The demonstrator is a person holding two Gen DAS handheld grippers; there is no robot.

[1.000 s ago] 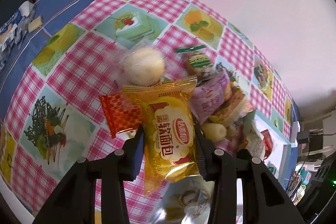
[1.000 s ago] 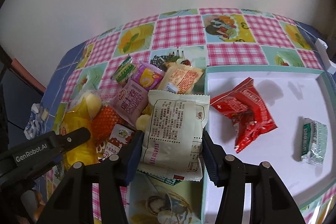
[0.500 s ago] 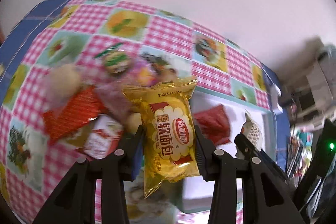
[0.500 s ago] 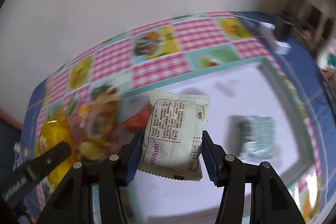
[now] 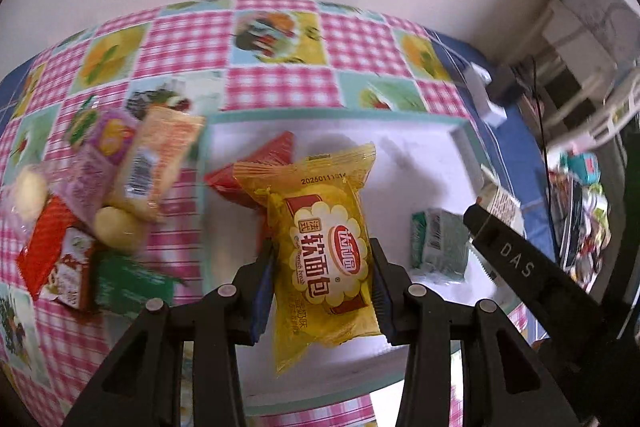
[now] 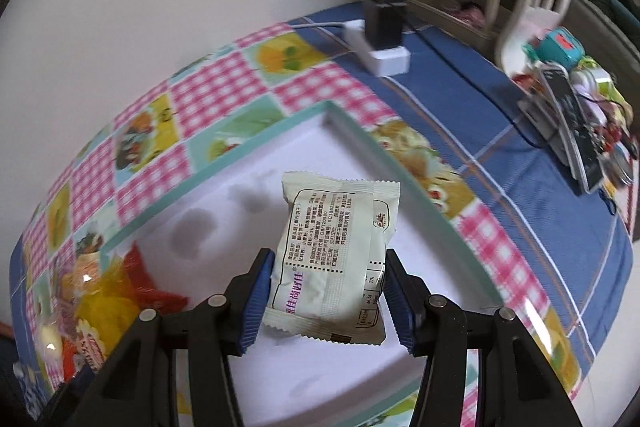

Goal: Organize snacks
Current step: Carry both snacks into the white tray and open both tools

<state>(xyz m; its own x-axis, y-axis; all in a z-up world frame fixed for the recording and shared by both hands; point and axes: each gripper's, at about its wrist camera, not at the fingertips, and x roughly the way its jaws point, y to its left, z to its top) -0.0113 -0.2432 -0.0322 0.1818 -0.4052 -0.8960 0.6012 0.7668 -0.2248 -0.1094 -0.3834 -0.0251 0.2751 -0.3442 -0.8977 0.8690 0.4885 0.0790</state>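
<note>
My left gripper (image 5: 322, 287) is shut on a yellow soft-bread packet (image 5: 324, 251), held above the white tray (image 5: 332, 119) with its teal rim. On the tray lie a red packet (image 5: 256, 167) and a green packet (image 5: 440, 243). My right gripper (image 6: 326, 297) is shut on a cream snack packet (image 6: 336, 251), printed back up, over the tray (image 6: 352, 131) near its far right corner. The right gripper's black finger (image 5: 516, 263) shows at the right of the left wrist view. The yellow packet (image 6: 106, 299) shows blurred at the lower left of the right wrist view.
A pile of loose snacks (image 5: 112, 195) lies on the checked tablecloth (image 5: 280, 83) left of the tray. A white power strip with a black plug (image 6: 380, 39) sits beyond the tray on blue cloth. Cluttered items (image 6: 576, 107) and a white rack stand at the far right.
Both grippers swung rightward from over the snack pile to above the tray, each still holding its packet. The views rolled, and the power strip and right-hand clutter came into sight.
</note>
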